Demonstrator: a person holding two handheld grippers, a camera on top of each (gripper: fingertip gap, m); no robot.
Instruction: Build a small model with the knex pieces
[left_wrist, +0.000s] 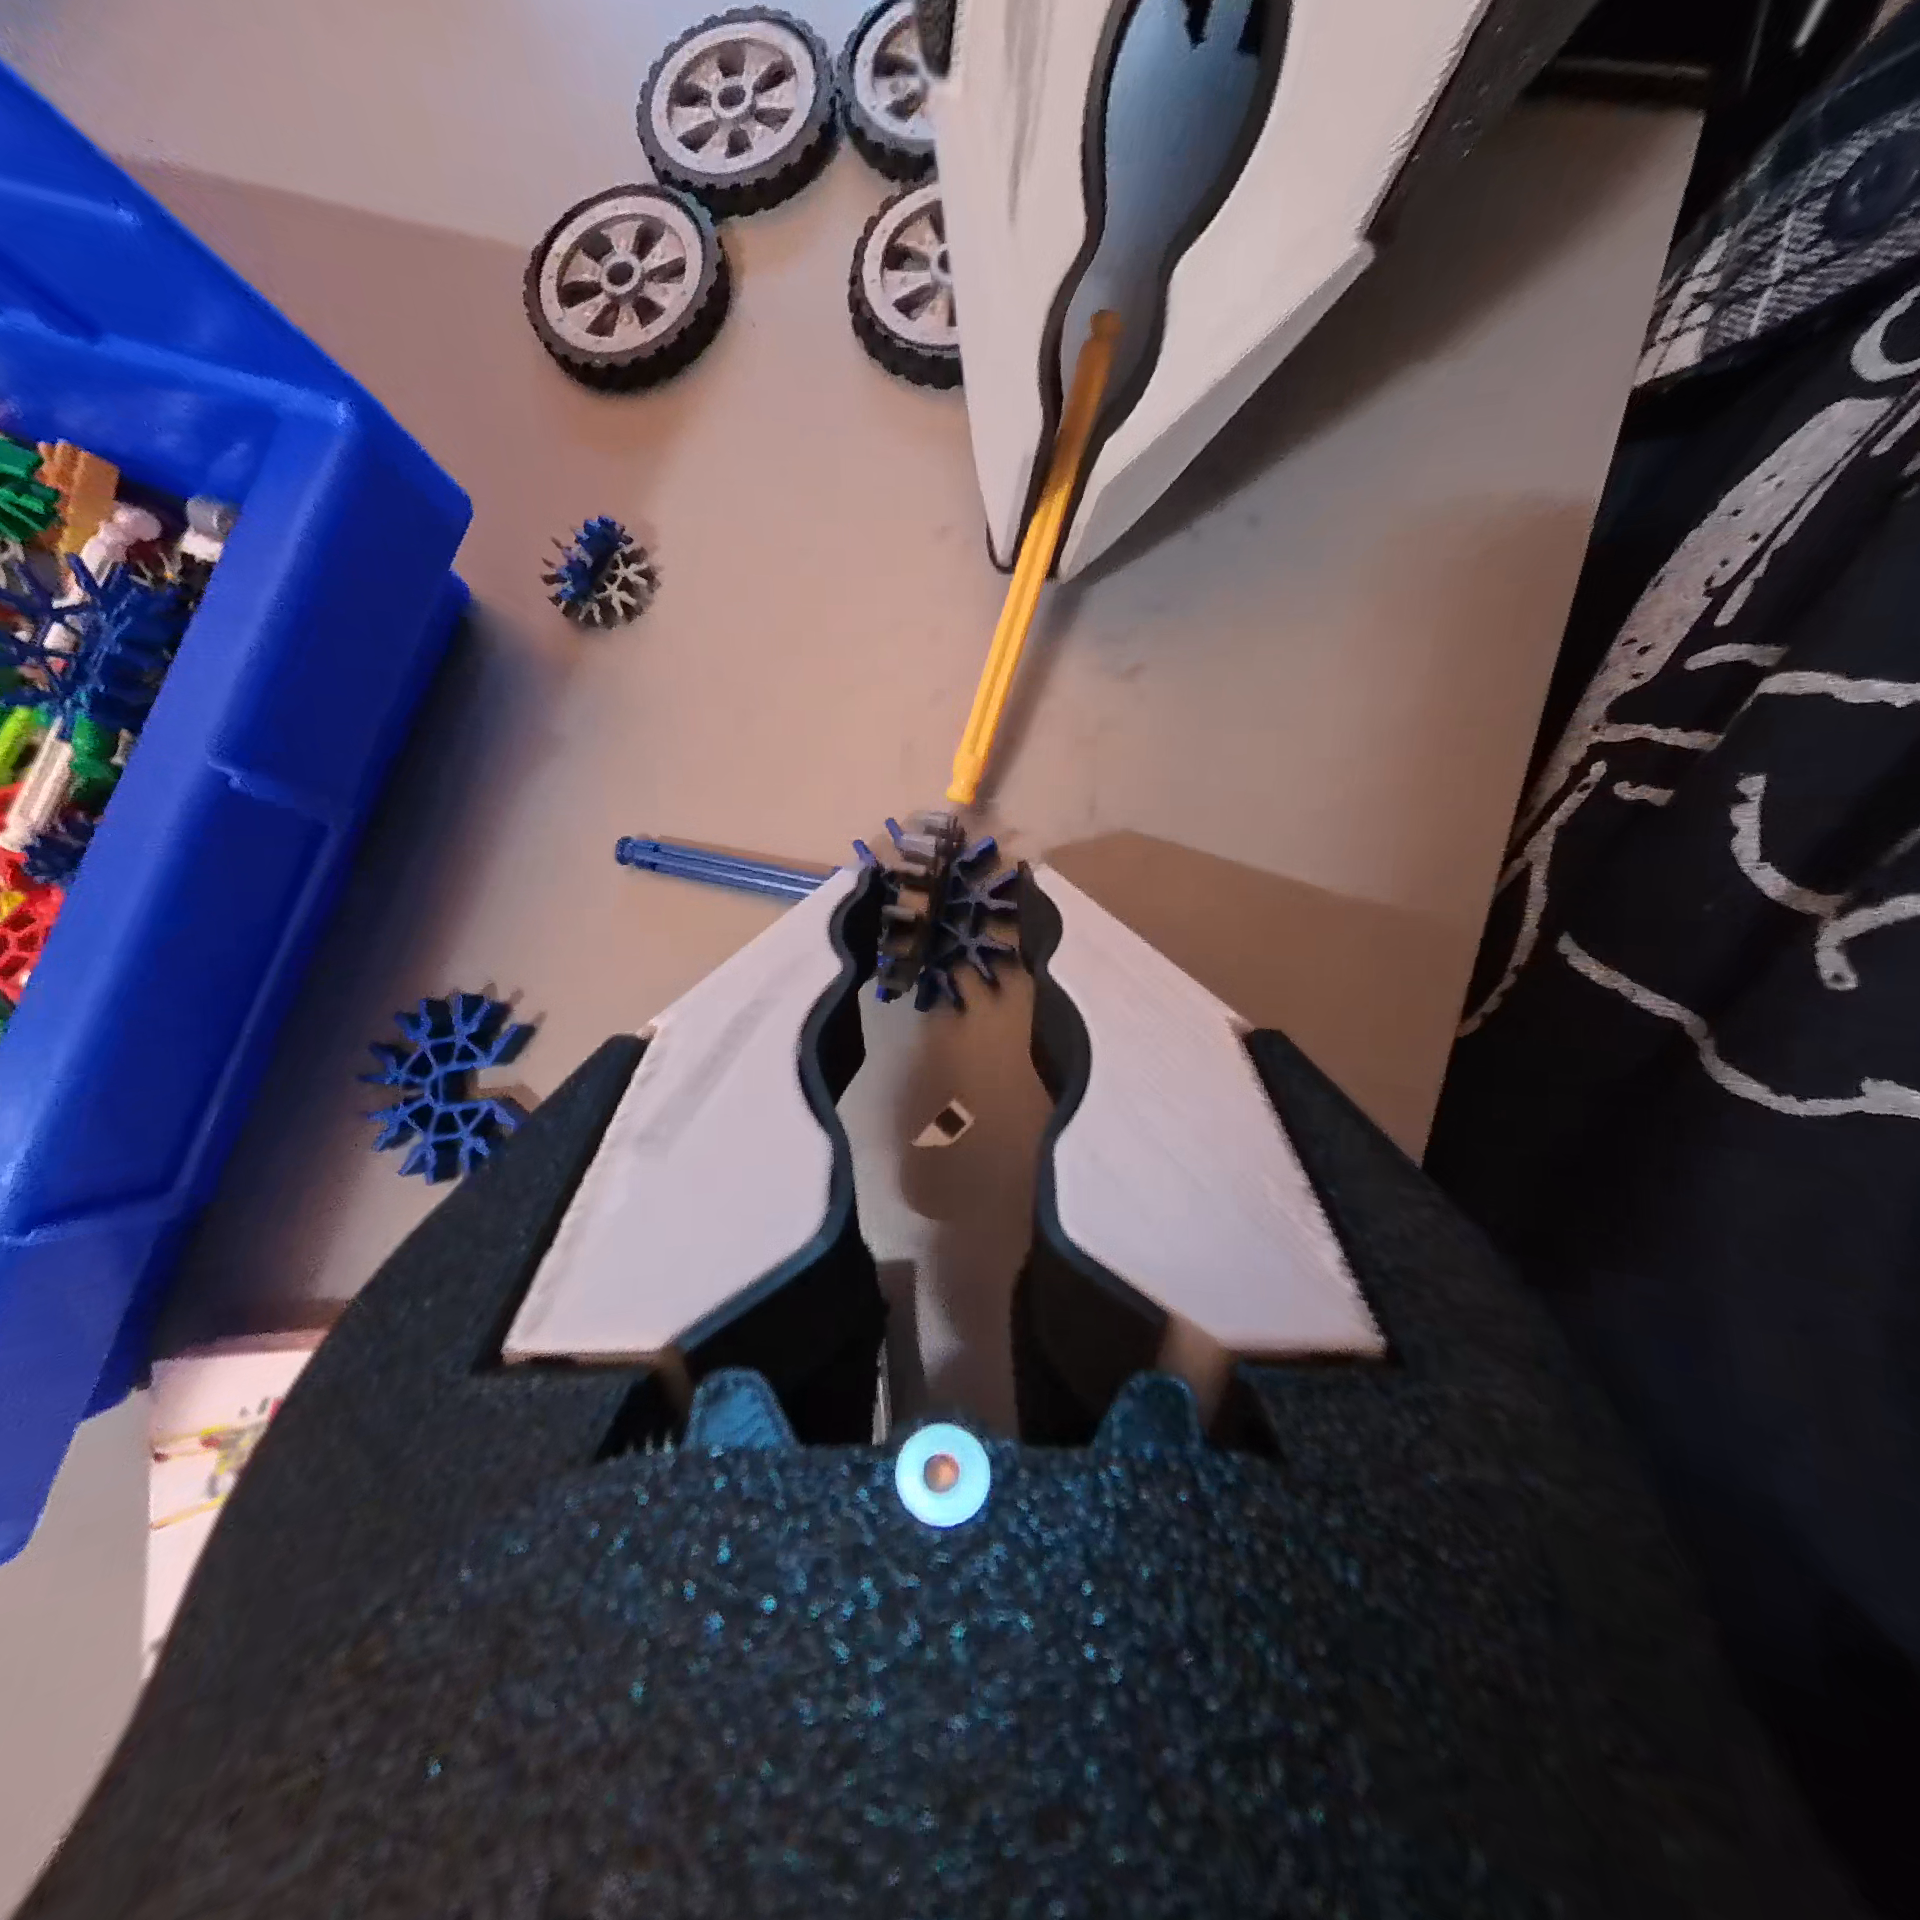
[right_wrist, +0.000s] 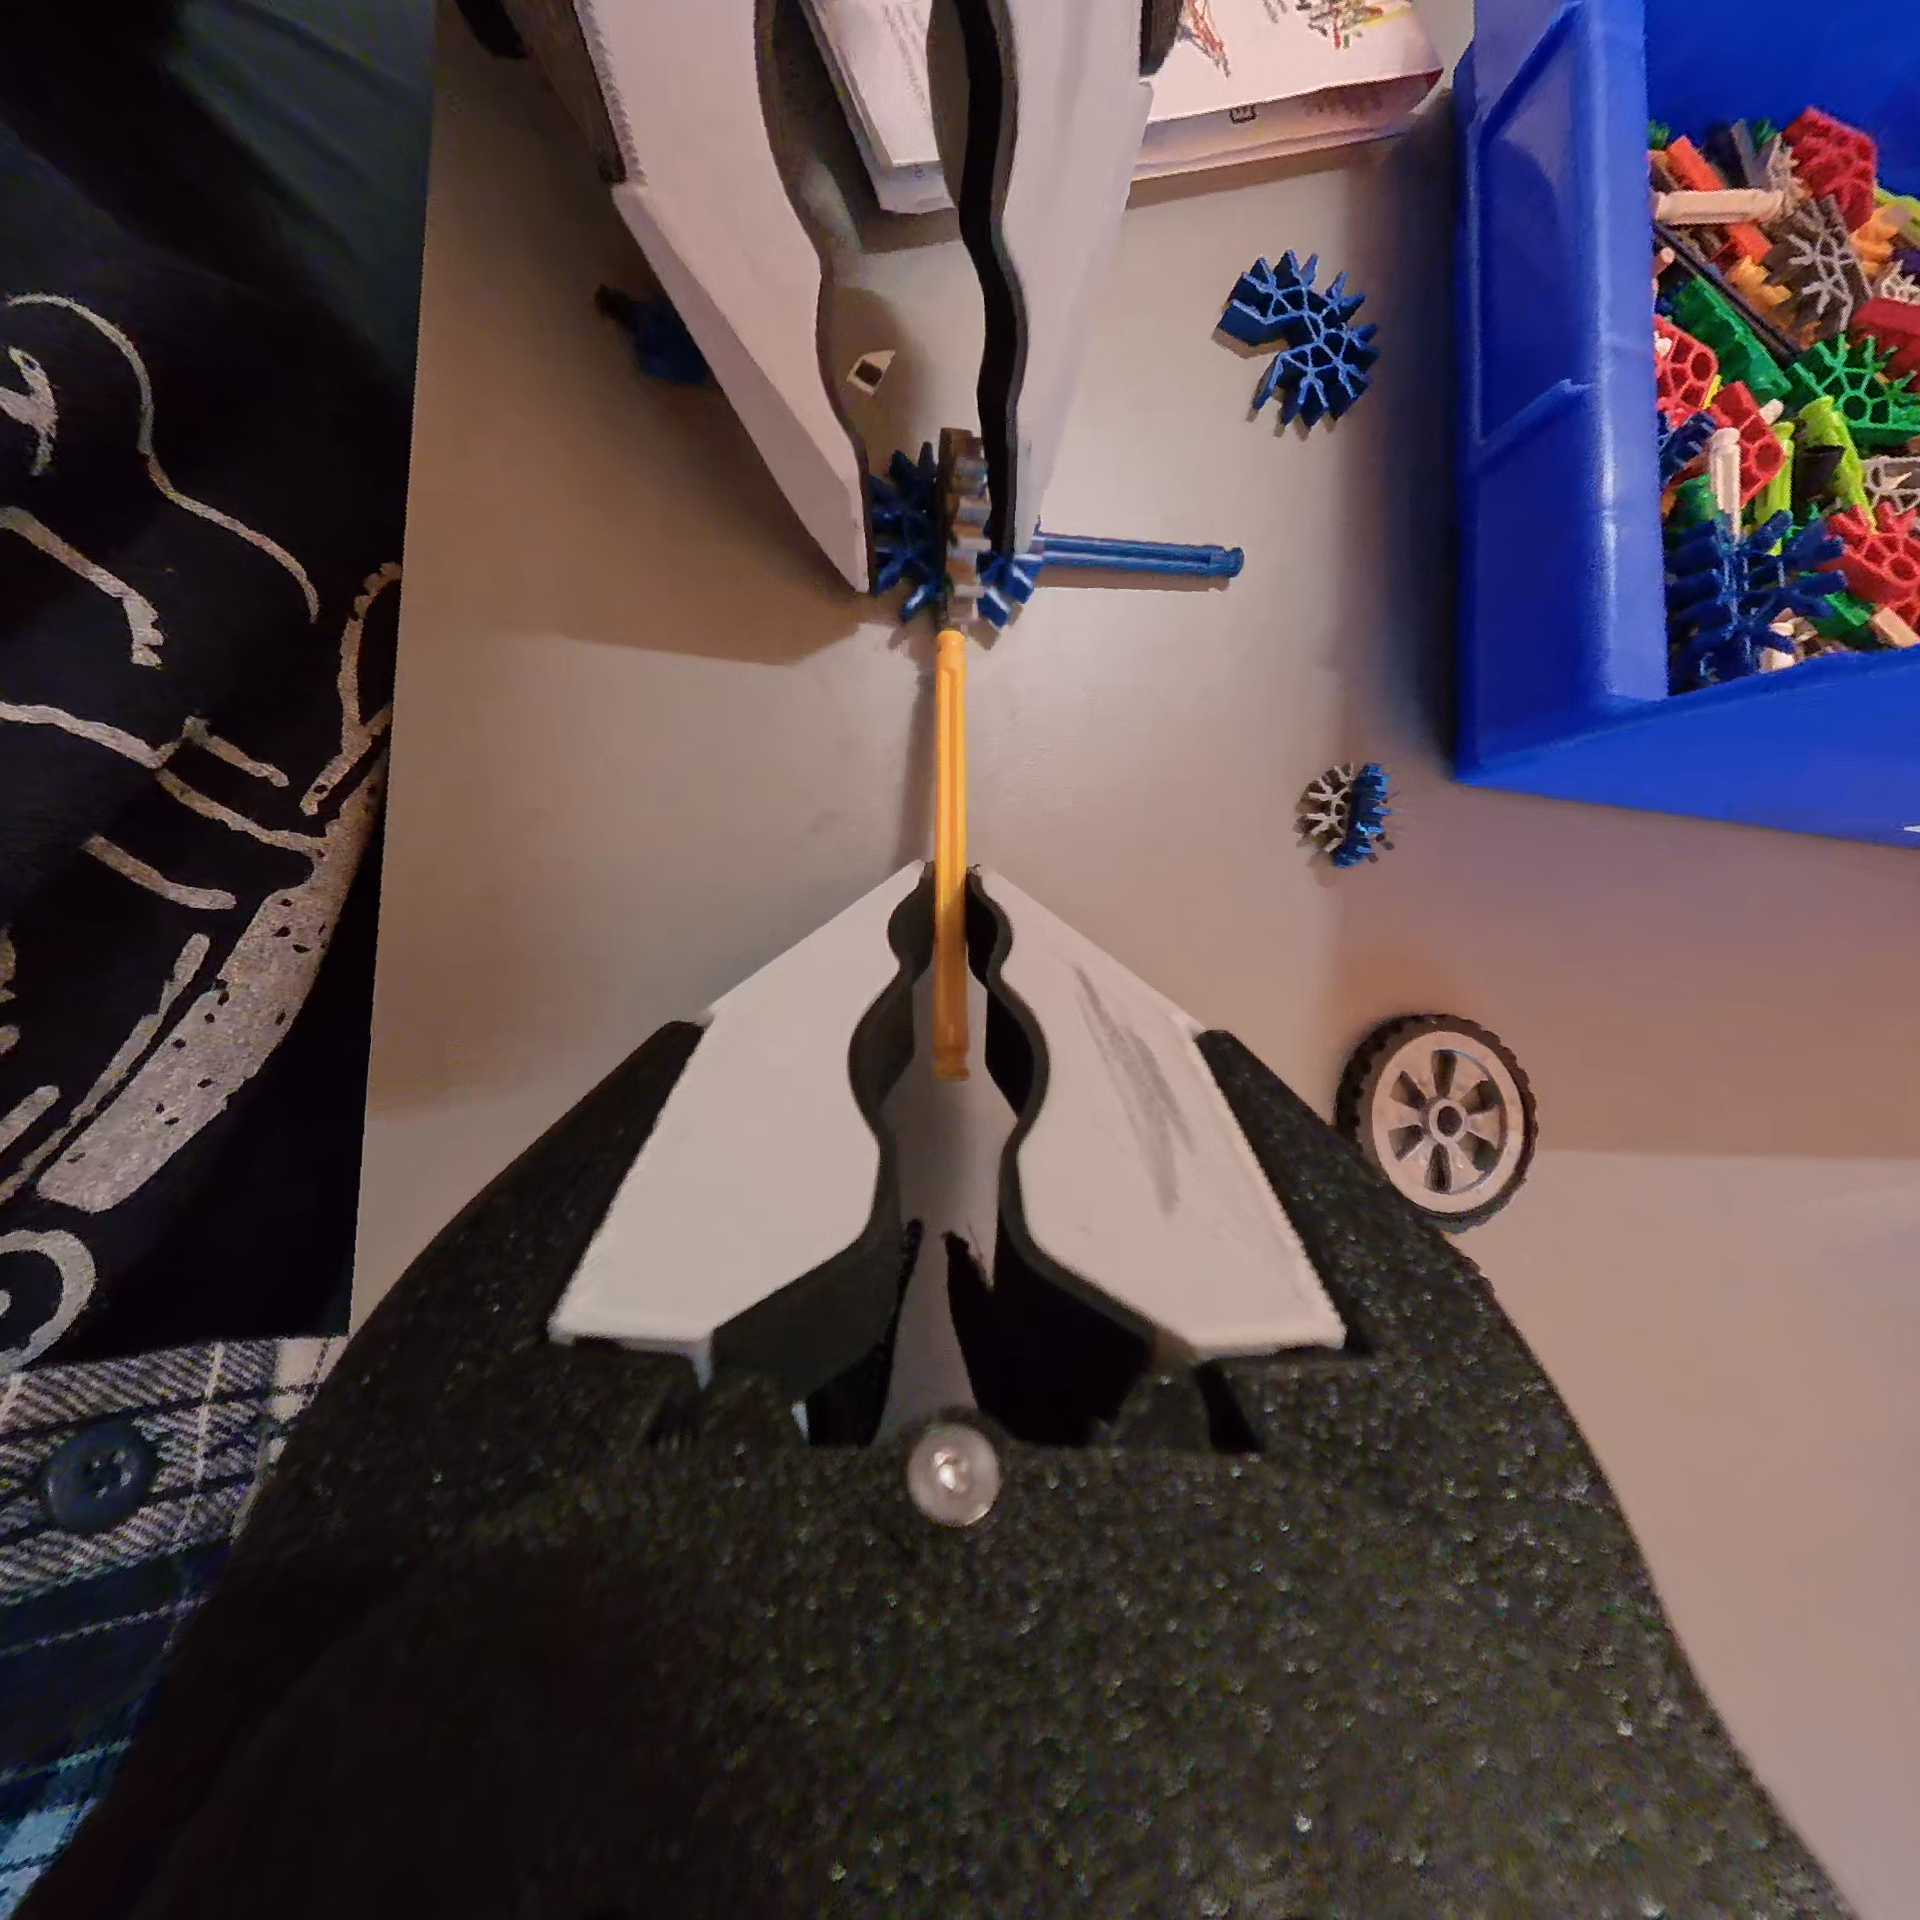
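Left gripper (left_wrist: 940, 914) pinches a blue-and-grey connector (left_wrist: 940, 920) at its fingertips, jaws narrowed around it. A blue rod (left_wrist: 722, 864) sticks out of the connector toward the bin. Right gripper (right_wrist: 948, 883) faces it, jaws nearly together on a yellow rod (right_wrist: 950, 831), whose far end meets the connector; whether it is seated in a slot is hard to tell.

Surface: plain beige table (left_wrist: 790, 644), edge running beside a person's dark printed shirt (left_wrist: 1714, 831). Just beside the connector lies a small beige scrap (left_wrist: 943, 1124). Farther from it: a loose blue connector (left_wrist: 442, 1086), then a small blue-grey one (left_wrist: 601, 571). Beyond those, a blue bin (left_wrist: 260, 727) full of mixed coloured pieces. Papers (right_wrist: 1278, 83) lie next to the bin. Farthest from the connector, four grey wheels (left_wrist: 623, 286) with black tyres are clustered. Room beyond the table not visible.
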